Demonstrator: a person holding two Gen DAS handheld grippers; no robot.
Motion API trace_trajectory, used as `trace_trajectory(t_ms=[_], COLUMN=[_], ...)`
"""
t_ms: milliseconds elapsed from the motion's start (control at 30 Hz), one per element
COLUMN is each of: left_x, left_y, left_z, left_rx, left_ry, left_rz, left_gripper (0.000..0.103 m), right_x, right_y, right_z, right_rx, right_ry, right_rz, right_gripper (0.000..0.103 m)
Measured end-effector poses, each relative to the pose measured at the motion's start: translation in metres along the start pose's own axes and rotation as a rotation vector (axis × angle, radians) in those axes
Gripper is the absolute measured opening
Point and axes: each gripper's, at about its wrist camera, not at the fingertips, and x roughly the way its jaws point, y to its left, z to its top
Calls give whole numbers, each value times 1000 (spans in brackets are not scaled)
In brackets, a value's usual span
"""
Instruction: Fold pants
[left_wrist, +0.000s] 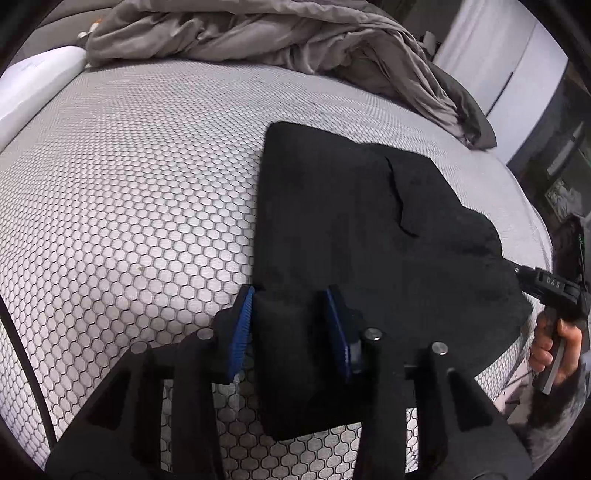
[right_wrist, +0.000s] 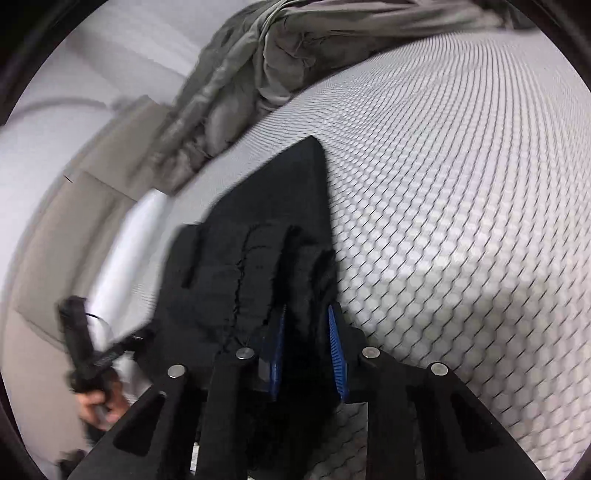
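Observation:
The black pants (left_wrist: 362, 221) lie on the mattress (left_wrist: 129, 192) with its hexagon pattern. My left gripper (left_wrist: 291, 314) is shut on a thick folded edge of the pants, between its blue pads (left_wrist: 242, 332). My right gripper (right_wrist: 306, 332) is shut on bunched black fabric of the pants (right_wrist: 258, 251) and lifts it off the mattress (right_wrist: 461, 221). The right gripper also shows in the left wrist view (left_wrist: 554, 291), at the pants' right corner. The left gripper shows blurred at the left of the right wrist view (right_wrist: 85, 350).
A crumpled grey blanket (left_wrist: 277, 37) lies along the far side of the bed, also in the right wrist view (right_wrist: 258, 66). A white pillow (left_wrist: 37, 85) sits at the far left. The bed's edge and dark furniture (left_wrist: 561, 166) are to the right.

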Motion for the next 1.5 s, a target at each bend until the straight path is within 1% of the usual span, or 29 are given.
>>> trace_trajectory(t_ms=[33, 67, 133, 167, 200, 233, 300, 367, 400, 467, 500, 567, 600, 633, 667, 700, 733, 833, 867, 933, 1000, 1033, 1100, 1133, 1200, 1233, 1333, 1433, 1500], left_x=[-5, -15, -32, -42, -44, -42, -26, -9, 2, 12, 13, 9, 5, 2, -4, -14, -18, -28, -32, -32, -19, -8, 19, 31, 33, 31, 18, 3, -3], left_y=[0, -1, -8, -17, -26, -40, -71, -92, -101, -110, -109, -98, -90, -84, -73, -64, -58, -48, -50, -60, -75, -83, -95, -98, -94, -90, -63, -49, -54], left_z=[0, -1, -4, -6, -8, -12, -20, -29, -34, -42, -45, -46, -47, -47, -50, -57, -58, -49, -45, -36, -24, -19, -12, -9, -10, -10, -16, -13, -2], left_rx=[0, 17, 64, 92, 115, 152, 256, 326, 361, 423, 449, 444, 433, 430, 426, 415, 405, 365, 357, 355, 356, 361, 381, 397, 419, 421, 390, 305, 291], left_ry=[-16, -49, -118, -158, -175, -168, -110, -59, -21, -13, -11, -3, 7, 8, 4, 5, 7, -8, -23, -64, -74, -66, -37, -44, -41, -39, -28, -14, -45], left_rz=[28, 63, 93, 81, 47, -2, -73, -114, -129, -97, -90, -126, -156, -146, -123, -127, -136, -146, -148, -141, -119, -112, -75, -53, -69, -73, -46, -87, -120], left_gripper=[35, 35, 35, 36, 36, 36, 36, 36, 36, 38, 38, 38, 38, 38, 38, 38, 38, 39, 39, 40, 44, 44, 44, 44, 44, 44, 44, 44, 47], right_x=[-2, -11, -30, -42, -52, -58, -50, -27, -8, 29, 40, 45, 41, 33, 22, 12, 2, -14, -27, -38, -27, -19, 4, 15, 43, 47, 28, 3, -7], right_y=[4, 7, 9, 14, 23, 37, 80, 112, 126, 139, 142, 136, 128, 116, 100, 88, 78, 72, 64, 69, 88, 97, 112, 115, 120, 119, 98, 72, 70], right_z=[2, 2, -1, -4, -7, -10, -22, -35, -44, -59, -62, -67, -65, -63, -59, -57, -55, -53, -61, -60, -56, -55, -54, -54, -58, -58, -51, -45, -40], right_rx=[-17, -35, -57, -79, -115, -157, -290, -400, -452, -511, -541, -607, -598, -579, -545, -519, -497, -491, -487, -483, -482, -481, -492, -509, -578, -602, -595, -534, -494], right_ry=[-6, -38, -111, -156, -188, -198, -174, -124, -71, 32, 59, 63, 60, 58, 59, 60, 56, 32, 22, -30, -88, -96, -70, -46, 11, 17, -9, -11, -11], right_rz=[-37, -99, -163, -187, -187, -160, -90, -90, -74, -84, -103, -155, -168, -166, -139, -107, -80, -90, -81, -75, -74, -74, -89, -107, -194, -207, -304, -262, -217], right_gripper=[29, 30, 30, 30, 30, 30, 29, 29, 30, 30, 29, 28, 25, 21, 19, 18, 18, 21, 23, 27, 29, 29, 29, 30, 29, 29, 28, 29, 33])
